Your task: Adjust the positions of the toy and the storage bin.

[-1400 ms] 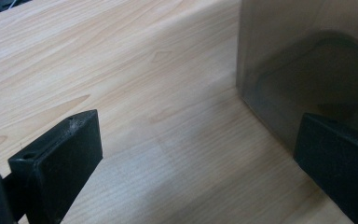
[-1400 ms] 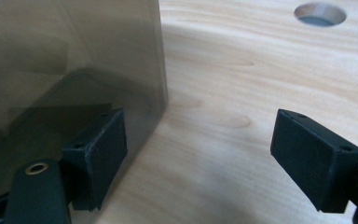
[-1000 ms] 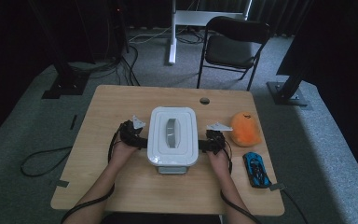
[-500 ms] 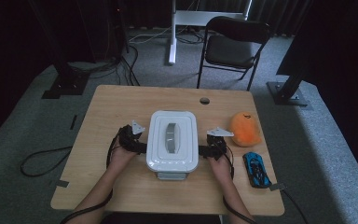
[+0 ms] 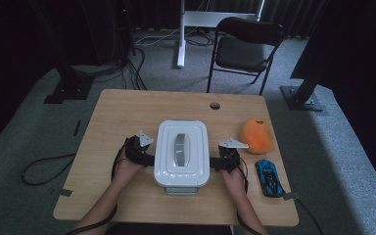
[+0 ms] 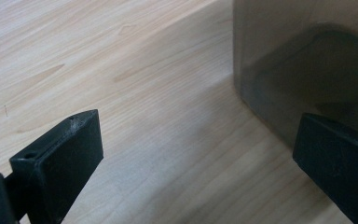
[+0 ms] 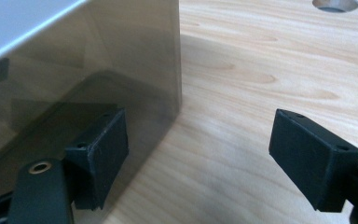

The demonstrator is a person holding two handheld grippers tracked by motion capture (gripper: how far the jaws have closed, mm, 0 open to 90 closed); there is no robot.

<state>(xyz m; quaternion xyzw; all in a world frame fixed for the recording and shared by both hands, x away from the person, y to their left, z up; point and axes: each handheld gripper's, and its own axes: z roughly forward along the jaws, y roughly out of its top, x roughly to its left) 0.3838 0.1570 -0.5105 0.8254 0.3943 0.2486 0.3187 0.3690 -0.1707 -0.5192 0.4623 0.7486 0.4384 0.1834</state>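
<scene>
Wood-grain surface [image 5: 127, 112], pale, rectangular, w/ a round cable hole [image 5: 215, 105] near its far edge. We take the white-lidded box [image 5: 181, 152] as landmark: it sits about mid-surface, slightly toward our near edge, grey handle on the lid.

Left gripper [image 5: 144, 155] is pressed in at the box's left wall; in the left gripper view its jaws stand wide apart, one over bare wood, the other against the box's smoky clear wall [image 6: 307, 60]. Nothing clamped btw them.

Right gripper [image 5: 220, 161] sits at the box's right wall. Jaws open too in the right gripper view: one right against the wall [image 7: 98, 70], the other out over wood.

Right of the box: orange plush [image 5: 257, 134], and nearer us a blue toy car [image 5: 268, 177], both apart from the box.

Room beyond the box: grey carpet, black folding chair [image 5: 242, 49], white desk leg [image 5: 181, 34], cables, dark stands either side.
</scene>
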